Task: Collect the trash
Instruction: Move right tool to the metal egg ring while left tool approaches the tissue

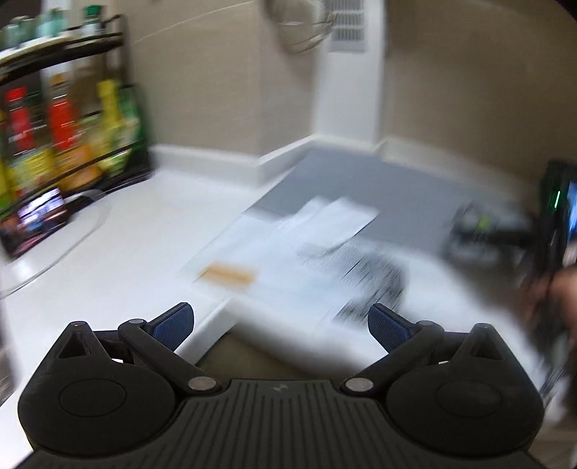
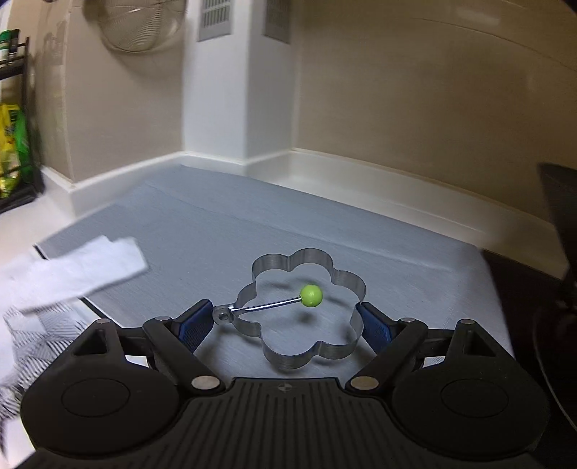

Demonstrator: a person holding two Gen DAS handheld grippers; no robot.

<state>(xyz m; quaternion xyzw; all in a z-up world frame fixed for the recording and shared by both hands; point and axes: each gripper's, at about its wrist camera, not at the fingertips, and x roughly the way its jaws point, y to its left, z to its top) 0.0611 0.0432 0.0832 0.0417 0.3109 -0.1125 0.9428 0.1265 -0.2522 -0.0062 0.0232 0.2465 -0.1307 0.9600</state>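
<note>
In the blurred left wrist view, white papers and wrappers (image 1: 306,245) lie spread over the white counter edge and a grey mat (image 1: 378,180); one has a tan strip (image 1: 230,275). My left gripper (image 1: 279,321) is open and empty just before them. In the right wrist view, my right gripper (image 2: 283,321) is open, its fingers on either side of a flower-shaped metal egg ring (image 2: 306,310) with a green knob (image 2: 311,295) on the grey mat (image 2: 252,223). White paper (image 2: 72,274) lies at the left.
A black rack of bottles and sauces (image 1: 61,126) stands at the left on the white counter (image 1: 126,252). A wire strainer (image 2: 140,25) hangs on the beige wall. The other gripper and hand (image 1: 555,252) show at the right edge. A dark object (image 2: 559,252) sits far right.
</note>
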